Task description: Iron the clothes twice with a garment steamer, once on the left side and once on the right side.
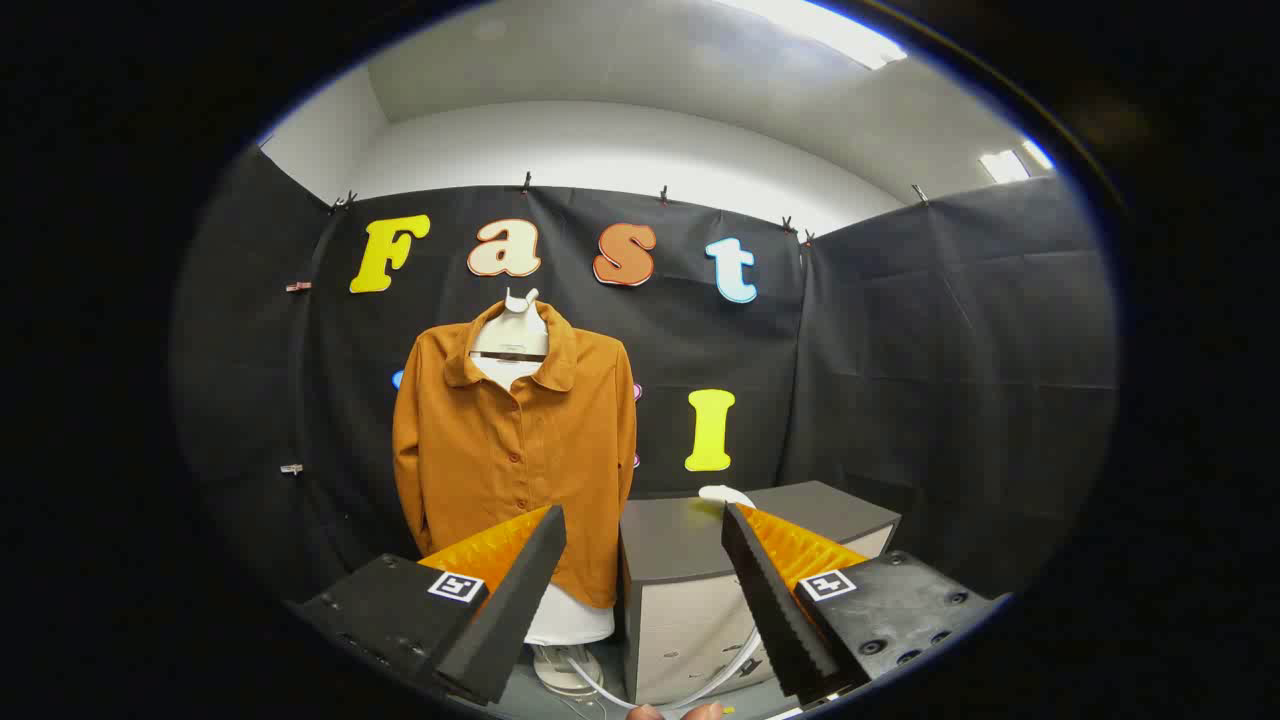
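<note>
Gripper (645, 520) fingers spread wide, holding nothing. Orange shirt (515, 450) hangs on white mannequin (512, 325), far left. Steamer (727, 494), white, barely visible, rests on grey cabinet (680, 545) to the right.

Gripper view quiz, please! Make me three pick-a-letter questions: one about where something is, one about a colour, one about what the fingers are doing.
1. Where is the cabinet?
A. beside the shirt
B. hanging from the wall
C. lying on the shirt

2. What colour is the shirt?
A. blue
B. orange-brown
C. green

3. What is the gripper doing?
A. squeezing the shirt
B. open, holding nothing
C. shut on a hose

Answers: 1 A, it stands on the floor next to the shirt on its stand. 2 B, the whole shirt is orange-brown. 3 B, the fingers are wide apart with nothing between them.
</note>
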Demonstrator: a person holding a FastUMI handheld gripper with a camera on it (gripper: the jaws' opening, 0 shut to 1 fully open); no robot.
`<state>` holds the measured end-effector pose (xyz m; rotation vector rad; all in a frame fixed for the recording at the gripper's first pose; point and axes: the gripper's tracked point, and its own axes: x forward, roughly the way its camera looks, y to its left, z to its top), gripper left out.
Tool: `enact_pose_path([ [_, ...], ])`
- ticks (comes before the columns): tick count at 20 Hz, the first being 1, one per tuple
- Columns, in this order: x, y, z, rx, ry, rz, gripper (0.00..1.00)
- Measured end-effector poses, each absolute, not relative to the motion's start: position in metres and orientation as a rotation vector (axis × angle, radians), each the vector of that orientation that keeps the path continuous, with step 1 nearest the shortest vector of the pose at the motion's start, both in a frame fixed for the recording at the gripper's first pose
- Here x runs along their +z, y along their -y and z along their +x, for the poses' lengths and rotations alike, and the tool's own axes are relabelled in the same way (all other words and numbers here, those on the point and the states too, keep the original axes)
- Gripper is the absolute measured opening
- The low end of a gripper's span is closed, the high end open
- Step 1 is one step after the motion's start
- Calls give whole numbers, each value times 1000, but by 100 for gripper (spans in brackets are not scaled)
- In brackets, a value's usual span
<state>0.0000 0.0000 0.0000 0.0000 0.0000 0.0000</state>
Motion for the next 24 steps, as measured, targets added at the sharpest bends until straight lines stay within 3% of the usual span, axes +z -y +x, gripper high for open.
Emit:
enact_pose_path([
  [24,-2,5,-12,0,-1,-6,98],
])
